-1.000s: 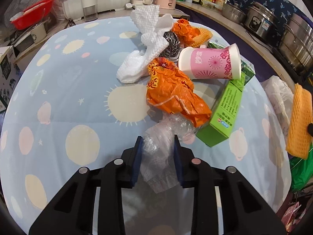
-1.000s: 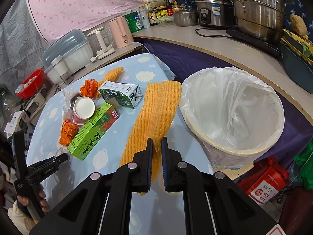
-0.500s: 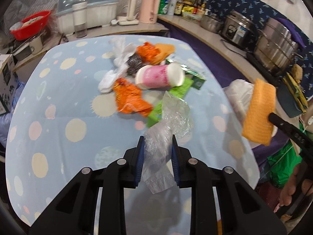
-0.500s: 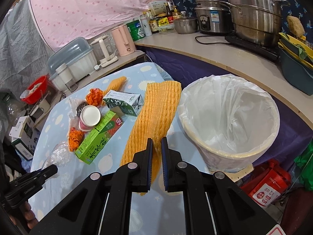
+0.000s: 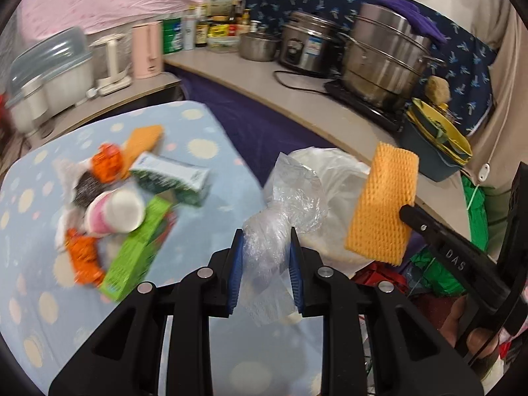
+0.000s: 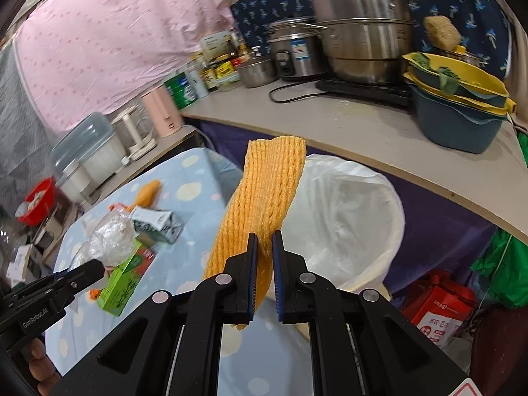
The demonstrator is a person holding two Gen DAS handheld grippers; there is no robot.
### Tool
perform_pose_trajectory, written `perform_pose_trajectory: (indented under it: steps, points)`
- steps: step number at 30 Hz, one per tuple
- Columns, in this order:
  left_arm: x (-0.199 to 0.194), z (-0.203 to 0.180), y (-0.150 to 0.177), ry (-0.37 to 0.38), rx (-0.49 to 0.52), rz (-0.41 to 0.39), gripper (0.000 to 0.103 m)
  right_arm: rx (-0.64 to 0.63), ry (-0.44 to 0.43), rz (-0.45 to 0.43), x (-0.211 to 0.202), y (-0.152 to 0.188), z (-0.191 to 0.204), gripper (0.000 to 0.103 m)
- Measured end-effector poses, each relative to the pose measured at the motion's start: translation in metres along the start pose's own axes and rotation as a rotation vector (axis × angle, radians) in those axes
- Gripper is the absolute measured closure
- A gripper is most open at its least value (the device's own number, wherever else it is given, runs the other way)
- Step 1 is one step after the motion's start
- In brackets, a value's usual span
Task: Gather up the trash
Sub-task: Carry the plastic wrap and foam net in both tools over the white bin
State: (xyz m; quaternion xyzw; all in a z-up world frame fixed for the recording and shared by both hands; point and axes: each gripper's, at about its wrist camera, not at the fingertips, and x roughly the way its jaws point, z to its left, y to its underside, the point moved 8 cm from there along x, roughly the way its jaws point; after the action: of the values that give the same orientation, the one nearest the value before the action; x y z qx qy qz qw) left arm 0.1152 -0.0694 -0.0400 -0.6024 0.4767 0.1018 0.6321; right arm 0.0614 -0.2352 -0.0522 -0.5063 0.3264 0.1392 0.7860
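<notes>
Above the table's right edge, we hold two pieces of trash in the air. Our left claw (image 5: 266,257) is clamped on a crumpled clear plastic bag (image 5: 283,211), which bulges up between the blue pads; the claw points forward and slightly down toward the white-lined trash bin (image 6: 356,211). Our right claw (image 6: 263,264) is pinched on an orange foam net sleeve (image 6: 264,204), which stands up out of the pads and leans over the bin's near rim. In the left view, the sleeve hangs beside the bin liner, just right of the plastic bag, and part of the right hand (image 5: 475,336) shows under the tool.

On the blue spotted table (image 5: 39,231), more trash lies in a loose pile: a green box (image 5: 138,254), a pink cup (image 5: 115,214) on its side, a green-and-white carton (image 5: 175,178), and orange wrappers (image 5: 82,257). Beyond the bin, a counter (image 6: 379,132) carries steel pots (image 6: 359,23) and stacked basins (image 6: 458,112).
</notes>
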Motion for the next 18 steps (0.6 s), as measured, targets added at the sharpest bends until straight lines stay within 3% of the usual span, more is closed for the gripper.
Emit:
perform_pose_trajectory:
  steps: [7, 18]
  points:
    - [0.052, -0.053, -0.025, 0.057, 0.074, 0.030, 0.079, 0.034, 0.078, -0.002, 0.023, -0.021, -0.040, 0.094]
    - [0.122, -0.081, -0.030, 0.064, 0.097, 0.109, 0.075, 0.073, 0.141, 0.030, 0.060, -0.029, -0.069, 0.090]
